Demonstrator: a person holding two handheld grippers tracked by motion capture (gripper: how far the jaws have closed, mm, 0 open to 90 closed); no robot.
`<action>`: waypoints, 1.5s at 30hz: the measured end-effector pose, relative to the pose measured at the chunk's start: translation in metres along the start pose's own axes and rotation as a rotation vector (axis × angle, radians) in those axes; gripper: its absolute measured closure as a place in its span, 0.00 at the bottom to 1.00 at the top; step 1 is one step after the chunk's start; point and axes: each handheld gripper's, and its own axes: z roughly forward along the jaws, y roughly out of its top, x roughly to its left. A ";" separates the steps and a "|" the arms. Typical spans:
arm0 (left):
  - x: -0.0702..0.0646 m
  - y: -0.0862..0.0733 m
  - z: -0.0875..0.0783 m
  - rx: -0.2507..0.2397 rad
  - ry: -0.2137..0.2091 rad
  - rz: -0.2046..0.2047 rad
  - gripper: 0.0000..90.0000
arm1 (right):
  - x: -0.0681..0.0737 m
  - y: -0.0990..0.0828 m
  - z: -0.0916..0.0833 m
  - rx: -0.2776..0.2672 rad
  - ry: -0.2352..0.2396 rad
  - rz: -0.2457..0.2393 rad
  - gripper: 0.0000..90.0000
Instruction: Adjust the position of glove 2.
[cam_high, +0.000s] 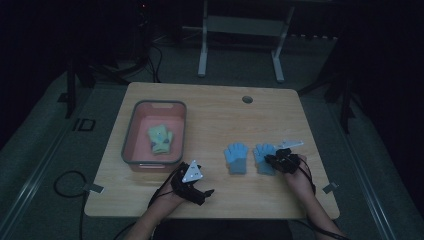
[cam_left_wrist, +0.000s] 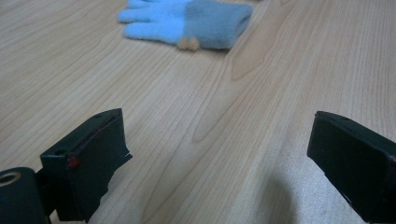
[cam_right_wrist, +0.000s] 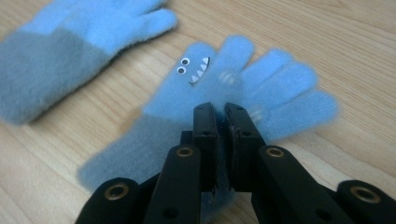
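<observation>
Where the right gripper meets the blue glove with the monster face, its fingers are pressed nearly together, pinching a fold of fleece at the palm, centre of the right gripper view. From above, this glove lies right of centre on the wooden bench, its twin blue glove just beside it to the left. The left gripper, lower centre of the high view, has fingers spread wide over bare wood, holding nothing.

Both gloves look light, soft and floppy; a pinch at the cuff or palm would likely lift them, drooping. A yellow-green glove sits in the red bin at left. Bare bench lies between the bin and the gloves; the near edge is close to both hands.
</observation>
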 end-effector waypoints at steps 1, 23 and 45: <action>0.000 0.000 0.000 0.001 0.002 0.004 0.05 | 0.001 0.001 -0.001 0.000 -0.005 0.004 0.94; -0.001 0.000 0.000 -0.003 0.003 0.004 0.05 | 0.042 0.074 -0.054 -0.193 0.039 -0.030 0.94; -0.001 0.000 -0.002 -0.036 -0.001 0.019 0.05 | 0.074 0.066 0.012 -0.041 0.189 -0.054 0.93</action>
